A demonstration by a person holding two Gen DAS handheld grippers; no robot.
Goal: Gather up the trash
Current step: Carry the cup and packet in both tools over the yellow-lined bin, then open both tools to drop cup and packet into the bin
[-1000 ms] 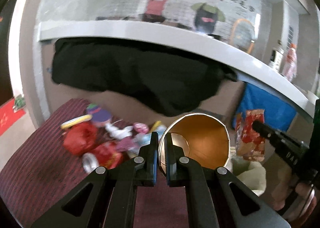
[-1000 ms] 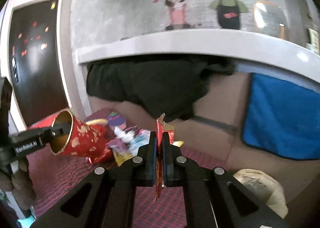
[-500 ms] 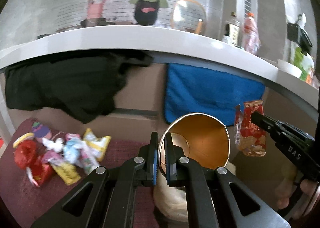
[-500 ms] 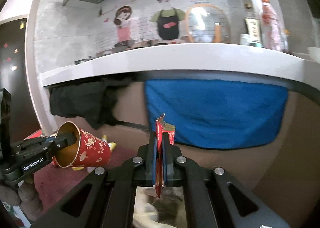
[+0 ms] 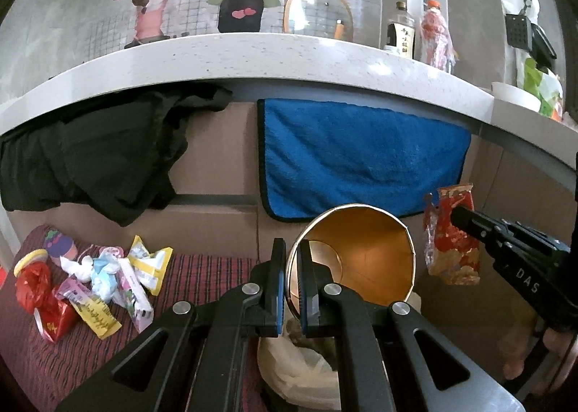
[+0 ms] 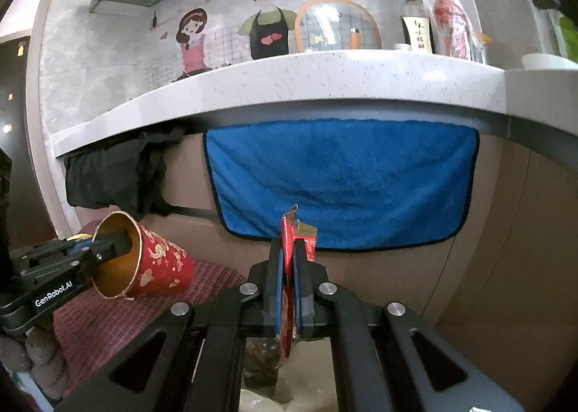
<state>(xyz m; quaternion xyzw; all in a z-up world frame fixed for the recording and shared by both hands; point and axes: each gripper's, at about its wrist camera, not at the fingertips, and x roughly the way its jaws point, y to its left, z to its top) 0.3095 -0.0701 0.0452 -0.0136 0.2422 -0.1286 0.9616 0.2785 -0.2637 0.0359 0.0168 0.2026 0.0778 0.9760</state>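
Left wrist view shows the left gripper [image 5: 291,280] pinching the rim of a red paper cup [image 5: 365,256] with a gold inside. The cup hangs over a bin with a pale bag [image 5: 289,365]. Right wrist view shows the right gripper [image 6: 288,269] clamped tight on a red snack wrapper [image 6: 287,253], also above the bag. More trash [image 5: 90,282] lies on the red striped cloth [image 5: 202,267], to the left.
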